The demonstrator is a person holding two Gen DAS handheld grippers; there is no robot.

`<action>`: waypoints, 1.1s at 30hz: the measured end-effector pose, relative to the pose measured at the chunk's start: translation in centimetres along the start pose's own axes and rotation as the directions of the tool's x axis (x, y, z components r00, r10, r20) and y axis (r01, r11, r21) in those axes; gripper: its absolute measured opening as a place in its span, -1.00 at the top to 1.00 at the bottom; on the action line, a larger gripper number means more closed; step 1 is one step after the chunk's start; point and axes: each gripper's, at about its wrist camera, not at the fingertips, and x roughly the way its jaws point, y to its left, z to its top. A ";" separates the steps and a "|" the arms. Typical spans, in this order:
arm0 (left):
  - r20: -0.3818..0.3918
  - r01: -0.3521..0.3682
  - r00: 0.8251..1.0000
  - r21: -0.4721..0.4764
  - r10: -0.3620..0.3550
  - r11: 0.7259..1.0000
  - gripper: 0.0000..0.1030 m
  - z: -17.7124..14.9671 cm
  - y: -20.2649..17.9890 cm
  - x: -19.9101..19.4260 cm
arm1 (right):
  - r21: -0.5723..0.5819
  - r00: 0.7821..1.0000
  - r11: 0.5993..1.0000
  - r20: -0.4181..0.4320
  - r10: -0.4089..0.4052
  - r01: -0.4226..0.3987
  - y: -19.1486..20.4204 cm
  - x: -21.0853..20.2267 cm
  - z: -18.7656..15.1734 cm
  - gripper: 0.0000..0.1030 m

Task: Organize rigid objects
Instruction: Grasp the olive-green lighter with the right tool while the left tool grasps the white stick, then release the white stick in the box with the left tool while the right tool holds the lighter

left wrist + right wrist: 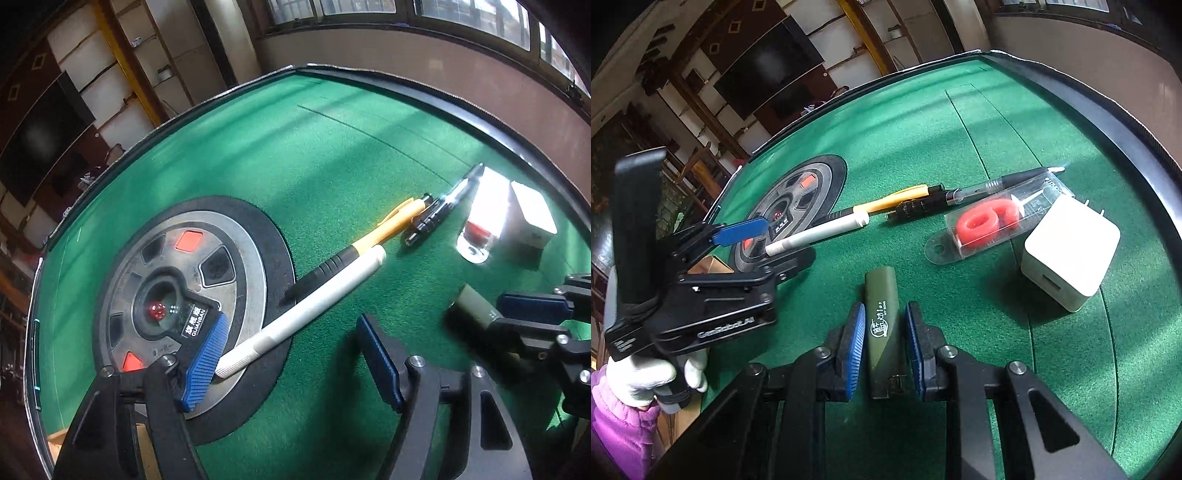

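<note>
A white marker [306, 312] [818, 233] lies on the green felt table with its ribbed end by the left pad of my left gripper [291, 362], whose jaws are wide open around it. An orange-and-black pen [369, 240] [886, 203] and a black pen [443, 205] [979, 190] lie beyond. My right gripper [884, 343] has an olive-green lighter [882, 328] [474, 304] between its blue pads, with slight gaps on both sides. A clear case with a red ring [986, 221] [478, 232] and a white charger [1071, 251] [532, 218] sit to the right.
A round metal dial panel [184, 291] [790, 214] is set in the table centre. The table's black raised rim [443, 96] curves around the far side. The left gripper body and a gloved hand [646, 376] show at the left of the right wrist view.
</note>
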 end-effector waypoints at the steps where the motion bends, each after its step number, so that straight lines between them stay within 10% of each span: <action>1: -0.006 0.027 1.000 -0.010 -0.027 1.000 -0.37 0.0 0.2 0.0 | -0.003 1.000 1.000 0.000 -0.002 0.002 0.0 0.0 0.0 0.58; 3: -0.022 0.082 0.996 -0.038 -0.083 0.996 0.55 -0.1 0.2 -0.2 | -0.009 1.000 1.000 0.001 -0.008 0.008 0.1 0.1 0.0 0.58; 5: -0.024 0.079 0.997 -0.020 -0.080 0.997 0.77 -0.6 -0.4 -0.7 | -0.008 1.000 1.000 0.001 -0.009 0.009 0.2 0.1 0.1 0.58; 23: -0.012 0.079 0.997 -0.120 -0.081 0.990 0.77 -4.0 -2.9 -3.3 | 0.001 1.000 1.000 0.006 0.013 -0.013 -0.3 0.0 -0.1 0.56; 33: 0.126 0.159 0.983 -0.241 -0.131 0.957 0.77 -8.2 -1.1 -10.4 | -0.017 0.999 0.999 0.011 0.032 -0.032 -0.1 0.0 -0.2 0.40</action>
